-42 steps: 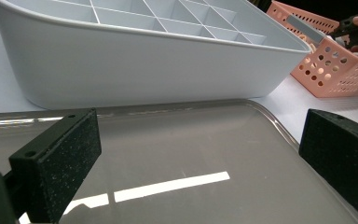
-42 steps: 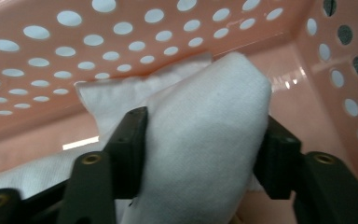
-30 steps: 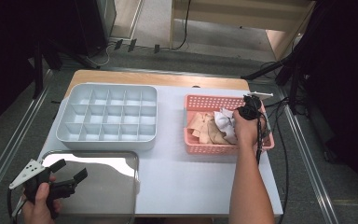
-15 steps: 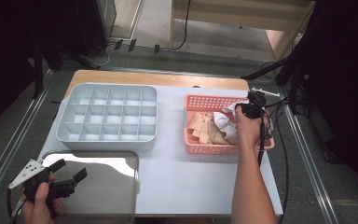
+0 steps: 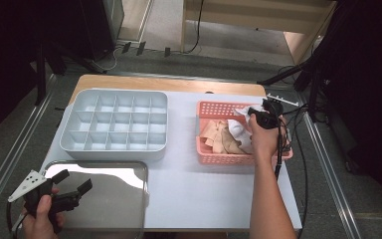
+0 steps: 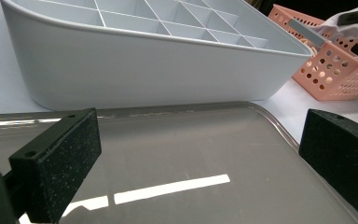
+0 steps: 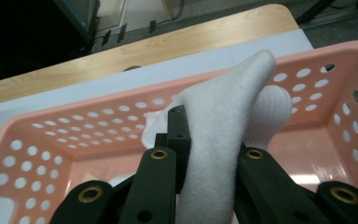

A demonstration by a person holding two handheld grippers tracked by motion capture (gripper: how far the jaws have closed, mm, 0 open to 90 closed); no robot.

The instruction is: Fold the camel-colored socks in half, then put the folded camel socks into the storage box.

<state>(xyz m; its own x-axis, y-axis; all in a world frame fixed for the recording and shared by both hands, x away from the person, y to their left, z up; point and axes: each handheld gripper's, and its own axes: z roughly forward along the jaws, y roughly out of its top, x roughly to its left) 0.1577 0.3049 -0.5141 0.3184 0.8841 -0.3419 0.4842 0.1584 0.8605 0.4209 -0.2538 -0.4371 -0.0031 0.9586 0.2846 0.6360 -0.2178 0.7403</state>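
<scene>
Right gripper (image 7: 205, 154): jaws narrow, clamped on a white sock (image 7: 223, 140), fabric pinched between both pads. Just been closing on it. Sock's long axis runs up and away from the jaws, free end pointing toward the far wall of the pink basket (image 7: 98, 123), a ribbed part bulging out to one side near the tip. In the high view, sock (image 5: 238, 130) lifted over the basket (image 5: 219, 158) near its far right corner, above tan cloths (image 5: 218, 138) lying inside; basket toward the right edge of the table (image 5: 199, 189).

Left gripper (image 5: 64, 191): jaws wide apart, holding nothing, touching nothing. Hovering low over the metal tray (image 5: 109, 199) at the near left corner of the table; in the left gripper view, bare tray surface (image 6: 191, 149) between the pads. Grey divided box (image 5: 114, 124) just beyond the tray, toward the far left.
</scene>
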